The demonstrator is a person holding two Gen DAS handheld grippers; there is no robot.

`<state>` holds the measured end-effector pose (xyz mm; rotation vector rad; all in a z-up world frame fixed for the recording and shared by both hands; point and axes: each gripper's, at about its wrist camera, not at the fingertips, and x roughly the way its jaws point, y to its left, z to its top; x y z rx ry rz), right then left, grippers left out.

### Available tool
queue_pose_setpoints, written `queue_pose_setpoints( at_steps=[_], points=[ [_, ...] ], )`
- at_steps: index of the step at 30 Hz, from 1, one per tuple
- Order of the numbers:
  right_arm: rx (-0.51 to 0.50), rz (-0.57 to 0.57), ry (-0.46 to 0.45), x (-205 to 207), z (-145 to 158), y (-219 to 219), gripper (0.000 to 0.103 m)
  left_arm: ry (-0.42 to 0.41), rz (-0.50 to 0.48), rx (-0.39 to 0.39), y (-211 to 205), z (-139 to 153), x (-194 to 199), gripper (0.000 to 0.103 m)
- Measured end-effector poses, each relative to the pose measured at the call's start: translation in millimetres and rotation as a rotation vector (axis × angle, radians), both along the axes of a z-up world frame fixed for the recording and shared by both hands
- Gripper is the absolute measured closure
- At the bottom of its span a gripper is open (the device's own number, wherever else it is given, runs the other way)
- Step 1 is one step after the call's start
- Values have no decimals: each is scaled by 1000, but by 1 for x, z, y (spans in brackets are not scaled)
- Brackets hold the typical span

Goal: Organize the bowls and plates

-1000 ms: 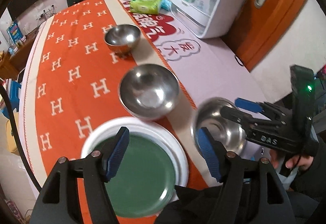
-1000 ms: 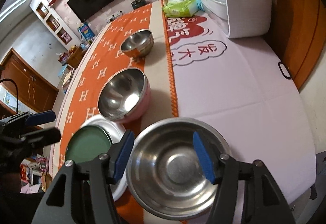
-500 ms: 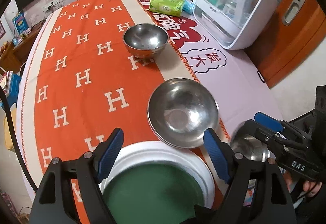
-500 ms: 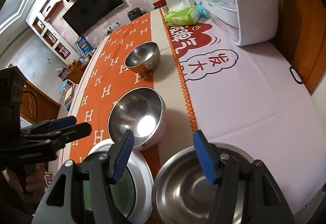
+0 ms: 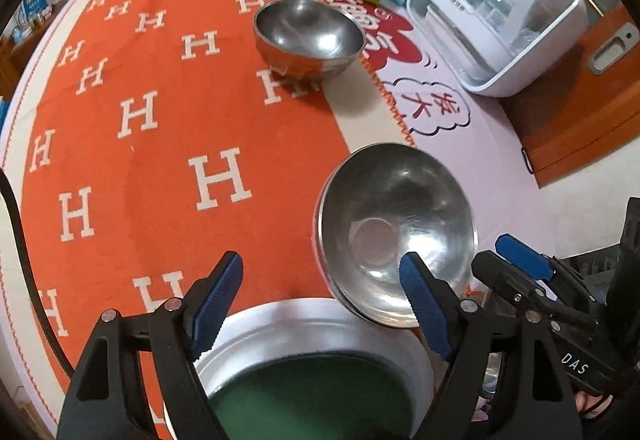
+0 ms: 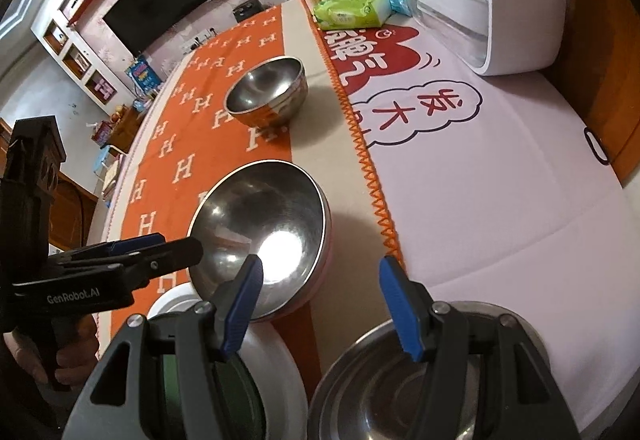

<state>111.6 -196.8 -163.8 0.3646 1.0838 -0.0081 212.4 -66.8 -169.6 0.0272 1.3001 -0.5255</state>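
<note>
In the left wrist view the left gripper point(image 5: 320, 300) hangs with its jaws spread and nothing between them, just above the far rim of a white plate with a green centre point(image 5: 304, 328), while a wide, shiny steel bowl point(image 5: 394, 236) sits just beyond its right fingertip on the orange cloth point(image 5: 168, 160) and a smaller, deeper steel bowl point(image 5: 310, 36) stands well apart farther up the cloth. In the right wrist view the right gripper point(image 6: 320, 306) also stands apart and empty, poised over the near rim of a large steel basin point(image 6: 400, 392) at the table's edge, with the wide bowl just past its left fingertip and the white plate beside that.
</note>
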Motion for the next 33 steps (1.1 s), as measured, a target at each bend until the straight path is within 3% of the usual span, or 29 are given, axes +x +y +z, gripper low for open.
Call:
queue_pose_setpoints(
  at_steps=[3, 8, 13, 15, 25, 27, 33],
  points=[
    [-6, -1, 15, 6, -6, 2, 43, 35, -7, 17, -1, -12, 7, 24],
    [1, 13, 52, 15, -18, 8, 61, 90, -4, 1, -1, -28, 14, 27],
    [7, 39, 82, 22, -27, 14, 76, 119, 4, -14, -2, -39, 17, 48],
    [-6, 41, 87, 24, -29, 15, 78, 132, 11, -26, -2, -42, 19, 56],
    [-7, 30, 80, 28, -31, 14, 83, 155, -21, -59, -11, -47, 19, 74],
    [-6, 29, 78, 28, -30, 14, 85, 156, -30, -71, -12, -48, 18, 84],
    [-9, 15, 79, 25, -28, 13, 88, 114, -52, -70, -13, -42, 16, 87]
  ],
)
